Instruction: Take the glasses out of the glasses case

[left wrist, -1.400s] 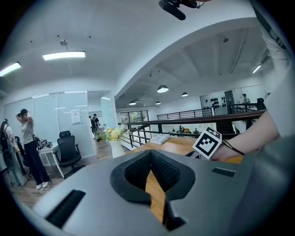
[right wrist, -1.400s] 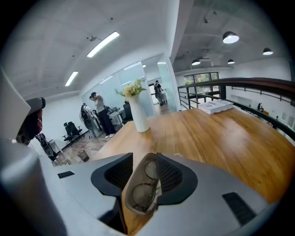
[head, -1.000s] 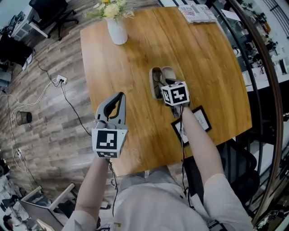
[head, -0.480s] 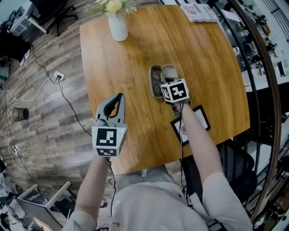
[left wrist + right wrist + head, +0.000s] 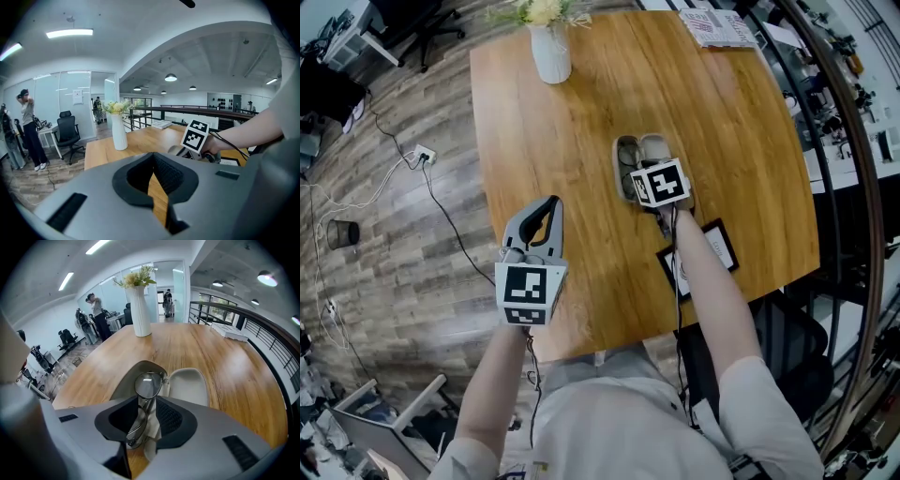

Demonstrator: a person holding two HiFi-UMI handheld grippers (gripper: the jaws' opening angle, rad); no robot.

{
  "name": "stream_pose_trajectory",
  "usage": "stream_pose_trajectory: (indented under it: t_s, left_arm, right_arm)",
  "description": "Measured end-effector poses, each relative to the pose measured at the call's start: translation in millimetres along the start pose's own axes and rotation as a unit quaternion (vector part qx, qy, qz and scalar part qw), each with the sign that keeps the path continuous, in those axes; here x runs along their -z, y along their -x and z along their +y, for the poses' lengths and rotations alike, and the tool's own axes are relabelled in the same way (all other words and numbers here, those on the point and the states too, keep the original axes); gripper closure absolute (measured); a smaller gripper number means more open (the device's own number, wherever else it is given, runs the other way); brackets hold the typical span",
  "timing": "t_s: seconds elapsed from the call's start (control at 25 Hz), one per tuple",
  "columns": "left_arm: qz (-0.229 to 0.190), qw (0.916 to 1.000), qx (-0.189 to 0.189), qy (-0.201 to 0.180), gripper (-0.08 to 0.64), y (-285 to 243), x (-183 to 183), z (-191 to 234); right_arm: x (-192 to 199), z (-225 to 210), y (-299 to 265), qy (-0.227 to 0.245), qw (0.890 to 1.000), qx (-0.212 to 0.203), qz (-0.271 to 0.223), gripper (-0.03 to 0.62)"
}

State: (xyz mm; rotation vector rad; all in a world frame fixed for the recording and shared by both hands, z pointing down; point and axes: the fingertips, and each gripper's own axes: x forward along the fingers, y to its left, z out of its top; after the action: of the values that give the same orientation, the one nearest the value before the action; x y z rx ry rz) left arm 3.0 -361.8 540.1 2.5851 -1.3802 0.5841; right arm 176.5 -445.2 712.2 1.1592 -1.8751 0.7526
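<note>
Nearest, the left gripper (image 5: 550,203) is hovering above the table (image 5: 581,122), jaws nearly together, empty. Farther on, the right gripper (image 5: 142,423) has just been closing and is pinching the glasses (image 5: 148,385), which are lying in the open case (image 5: 188,386). Beyond, a vase (image 5: 551,56) is standing.

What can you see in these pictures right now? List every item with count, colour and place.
table: one, brown wood, centre
vase: one, white, far left of the table, holding pale flowers
glasses case: one, grey, open, mid-table
glasses: one pair, metal-rimmed, tilted above the case
picture frame: one, black, near edge by the right arm
papers: one stack, white, far right corner
left gripper: grey, shut, empty, near left edge
right gripper: grey, jaws just closing, gripping the glasses
</note>
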Motion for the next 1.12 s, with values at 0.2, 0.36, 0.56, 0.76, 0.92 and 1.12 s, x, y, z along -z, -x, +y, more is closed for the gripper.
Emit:
stream_pose_trajectory:
  t_s: [0.2,0.36,0.56,0.76,0.92,1.12]
  left_arm:
    - [0.009,0.9999,0.000,0.004,0.545,-1.3,6.2,1.6]
    - [0.014,0.9999,0.001,0.009,0.545,0.4,10.2,4.2]
    - [0.020,0.9997,-0.004,0.016,0.545,5.4,16.6,10.2]
    - [0.021,0.9996,-0.006,0.018,0.545,10.3,20.0,9.8]
    - [0.018,0.9997,-0.006,0.018,0.545,18.3,16.7,9.2]
    - [0.013,0.9997,-0.006,0.018,0.545,26.4,13.9,10.6]
  right_arm:
    - [-0.9,2.0,-12.4,-0.024,0.999,-0.023,0.020,0.465]
    - [1.6,7.0,-20.3,-0.085,0.994,-0.064,0.025,0.471]
    - [-0.3,13.6,-16.2,-0.102,0.991,-0.089,0.018,0.519]
    - [-4.2,16.2,-4.5,-0.113,0.990,-0.089,-0.006,0.543]
    - [-13.5,12.4,15.3,-0.112,0.990,-0.072,-0.033,0.548]
    - [-34.6,3.4,45.4,-0.128,0.986,-0.061,-0.092,0.548]
